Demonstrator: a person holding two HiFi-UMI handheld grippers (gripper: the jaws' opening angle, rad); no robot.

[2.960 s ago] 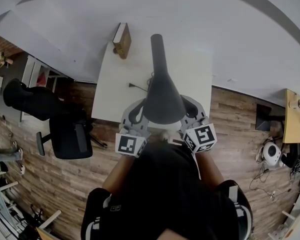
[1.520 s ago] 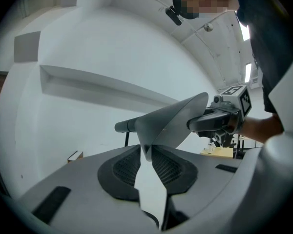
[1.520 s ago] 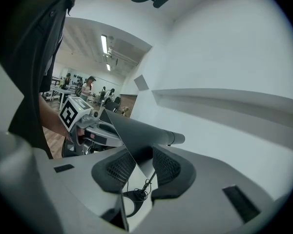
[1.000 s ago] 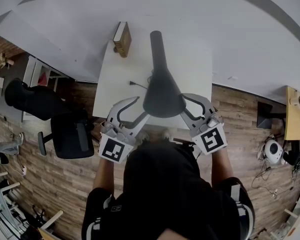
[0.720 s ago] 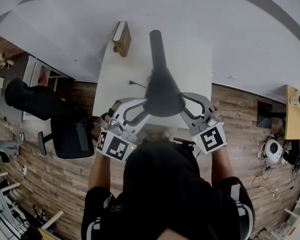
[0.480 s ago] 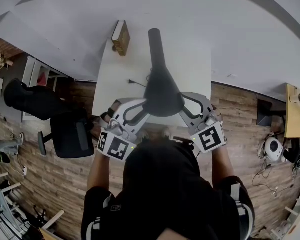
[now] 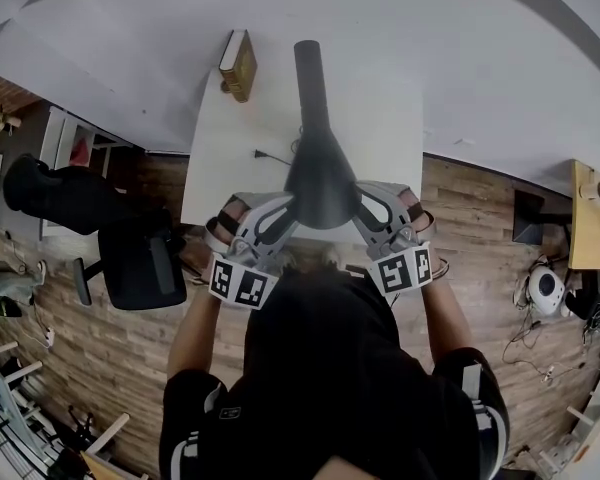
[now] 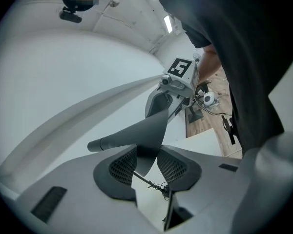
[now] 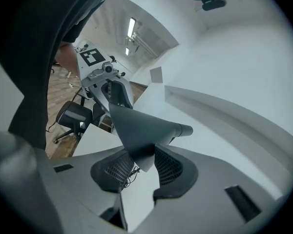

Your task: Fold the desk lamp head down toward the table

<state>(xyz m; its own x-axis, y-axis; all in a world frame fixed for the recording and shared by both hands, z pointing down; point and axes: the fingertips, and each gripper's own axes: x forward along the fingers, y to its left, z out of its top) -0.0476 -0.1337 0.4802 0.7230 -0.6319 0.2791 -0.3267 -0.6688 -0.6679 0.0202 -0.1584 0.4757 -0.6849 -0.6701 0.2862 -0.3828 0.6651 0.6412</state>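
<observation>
A dark grey desk lamp stands on the white table (image 7: 230,168), and its cone-shaped head (image 7: 320,183) hangs over the near edge. The neck (image 7: 308,73) runs away toward the wall. My left gripper (image 7: 285,208) holds the head's left rim and my right gripper (image 7: 362,206) holds its right rim. In the left gripper view the rim (image 8: 149,135) fills the gap between the ribbed pads (image 8: 123,165) of the left gripper (image 8: 146,162). The right gripper (image 9: 142,164) shows the same, with the rim (image 9: 136,130) wedged between its pads (image 9: 170,167). Both pairs of jaws have just been opening a little, still with the rim between them.
A brown box (image 7: 238,65) stands at the table's far left corner. A black cable (image 7: 275,156) lies on the top near the lamp's base. An office chair (image 7: 130,263) stands left of the table on the wooden floor, and a wall runs right behind it.
One second ago the left gripper's jaws stood wide beside the head; they closed on its rim. Both grippers then rolled and sank with the lamp head toward the table.
</observation>
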